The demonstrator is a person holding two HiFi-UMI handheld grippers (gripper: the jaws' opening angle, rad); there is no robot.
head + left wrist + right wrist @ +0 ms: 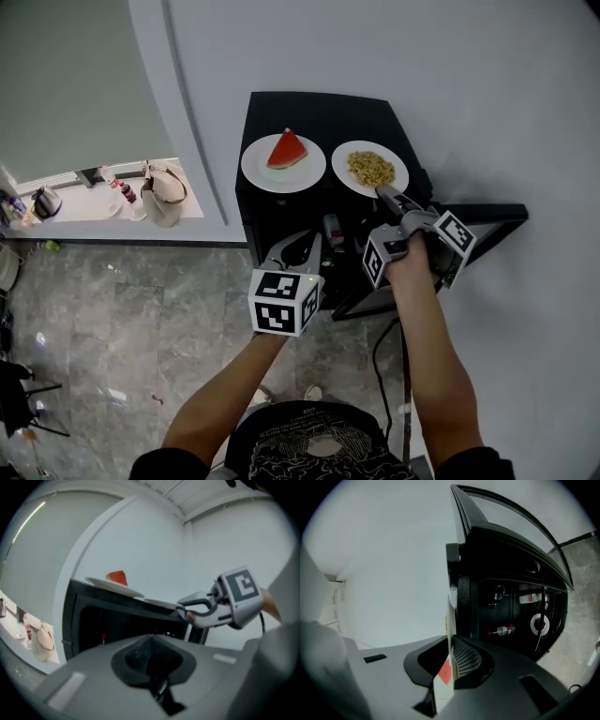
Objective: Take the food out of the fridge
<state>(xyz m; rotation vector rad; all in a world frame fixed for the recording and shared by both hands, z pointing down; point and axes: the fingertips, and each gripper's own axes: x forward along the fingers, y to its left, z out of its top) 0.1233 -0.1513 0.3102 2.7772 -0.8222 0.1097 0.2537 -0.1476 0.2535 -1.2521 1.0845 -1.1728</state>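
A black mini fridge (319, 108) stands against the white wall with its door (487, 217) swung open to the right. On its top sit a white plate (283, 167) with a watermelon slice (287, 150) and a white plate of noodles (369, 169). My right gripper (384, 193) is shut on the near rim of the noodle plate, which shows edge-on between the jaws (450, 620). My left gripper (305, 242) hangs in front of the open fridge, shut and empty. From the left gripper view the watermelon (117, 578) and the right gripper (187, 613) are visible.
Inside the fridge lie a small bottle (504, 631) and a round dish (540, 624) on dark shelves. A low ledge at the left carries a beige bag (164, 192), bottles and a kettle. A black cable (380, 347) runs over the marble floor by the door.
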